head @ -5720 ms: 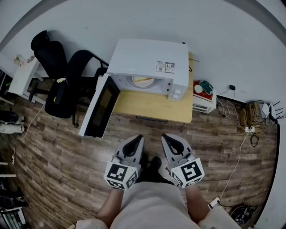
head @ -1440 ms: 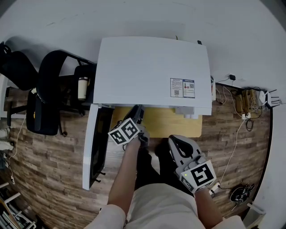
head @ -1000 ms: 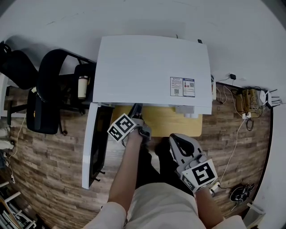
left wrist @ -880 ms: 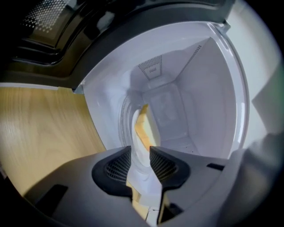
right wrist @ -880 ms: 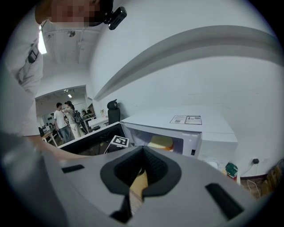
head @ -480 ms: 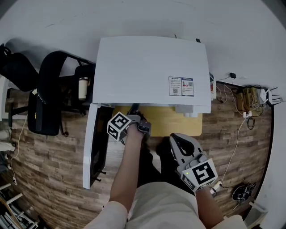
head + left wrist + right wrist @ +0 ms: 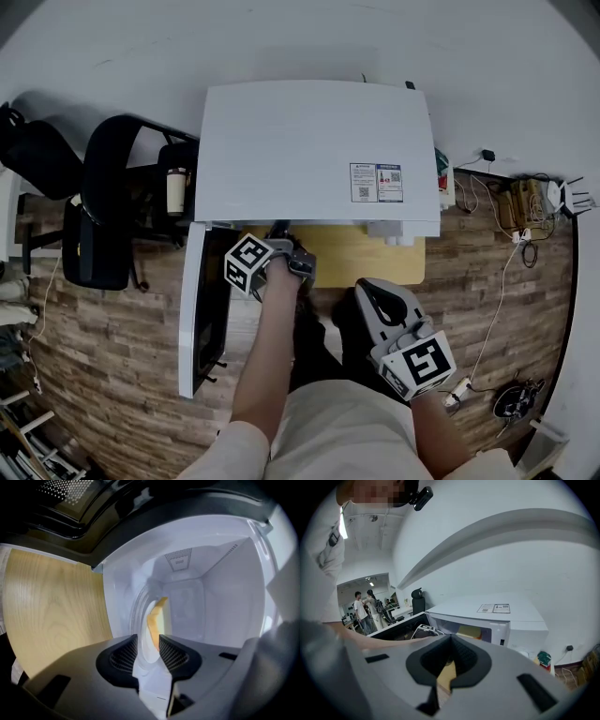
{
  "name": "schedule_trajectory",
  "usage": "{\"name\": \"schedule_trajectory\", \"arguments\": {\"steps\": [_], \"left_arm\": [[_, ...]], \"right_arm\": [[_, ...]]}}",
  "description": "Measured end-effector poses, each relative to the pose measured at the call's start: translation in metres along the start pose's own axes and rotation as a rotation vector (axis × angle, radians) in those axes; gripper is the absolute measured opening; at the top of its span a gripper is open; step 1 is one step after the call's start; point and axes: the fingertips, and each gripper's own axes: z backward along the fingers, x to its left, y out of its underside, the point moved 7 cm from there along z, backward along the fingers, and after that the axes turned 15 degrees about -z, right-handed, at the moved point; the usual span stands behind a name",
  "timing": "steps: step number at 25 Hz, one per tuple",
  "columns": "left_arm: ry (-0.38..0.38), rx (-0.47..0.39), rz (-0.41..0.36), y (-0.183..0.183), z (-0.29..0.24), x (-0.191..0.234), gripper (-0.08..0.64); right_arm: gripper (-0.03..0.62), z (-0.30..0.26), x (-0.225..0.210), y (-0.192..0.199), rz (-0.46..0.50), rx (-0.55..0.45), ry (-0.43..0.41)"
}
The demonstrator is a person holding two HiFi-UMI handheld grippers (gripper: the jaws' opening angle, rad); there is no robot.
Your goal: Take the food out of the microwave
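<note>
**Left gripper (image 7: 148, 644) at the plate (image 7: 144, 639)**
Right gripper (image 7: 450, 639) sits near the body, jaws together, empty. Left gripper's jaws have just been opening inside the open microwave (image 7: 309, 141); the plate rim stands between them, unpinched, yellow food (image 7: 155, 619) on it.

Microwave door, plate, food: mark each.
microwave door (image 7: 192, 319), head view, white edge of the open door
plate (image 7: 146, 650), left gripper view, bare white near part
food (image 7: 153, 620), left gripper view, yellow middle

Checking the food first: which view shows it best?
Left gripper view: it looks into the microwave at the yellow food on its plate. Right gripper view shows a small yellow patch; in the head view the microwave's top hides it.
</note>
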Motion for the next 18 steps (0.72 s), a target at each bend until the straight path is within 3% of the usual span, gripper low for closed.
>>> {"name": "schedule_trajectory", "arguments": {"steps": [18], "left_arm": [[-0.014,0.001,0.007,-0.0021,-0.0078,-0.0061,0.126]], "right_arm": [[-0.002,0.0017,-0.004,-0.0048,-0.014,-0.02,0.013]]}}
